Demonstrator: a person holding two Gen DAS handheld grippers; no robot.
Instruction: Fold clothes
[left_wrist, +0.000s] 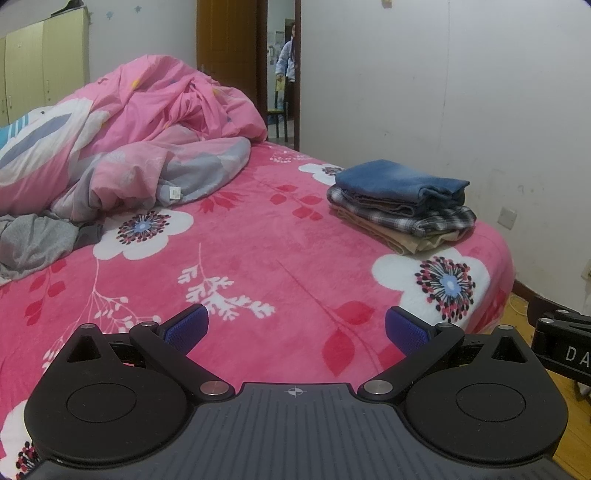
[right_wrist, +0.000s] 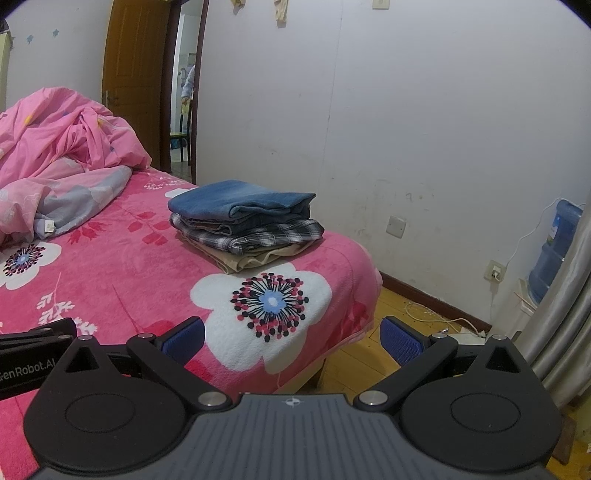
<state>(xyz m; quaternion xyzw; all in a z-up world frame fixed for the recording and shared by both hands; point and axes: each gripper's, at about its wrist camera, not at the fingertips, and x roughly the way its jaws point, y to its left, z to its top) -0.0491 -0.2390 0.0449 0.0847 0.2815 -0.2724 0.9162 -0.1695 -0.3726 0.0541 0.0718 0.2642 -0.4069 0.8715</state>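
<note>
Three garments sit folded in a stack (left_wrist: 400, 205) near the bed's (left_wrist: 258, 236) right edge, jeans on top; a grey garment (left_wrist: 35, 240) lies crumpled at the left edge, seemingly left to fold. The left gripper (left_wrist: 296, 328) and right gripper (right_wrist: 291, 338) hover wide apart and empty at the near edge, well short of both.

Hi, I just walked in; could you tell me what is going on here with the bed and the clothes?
Someone is folding clothes on a pink floral bed. Both the left hand-held gripper and the right hand-held gripper are open and hold nothing. A folded stack, jeans on top, sits near the bed's corner. A crumpled grey garment lies unfolded beside the rumpled pink duvet.
</note>
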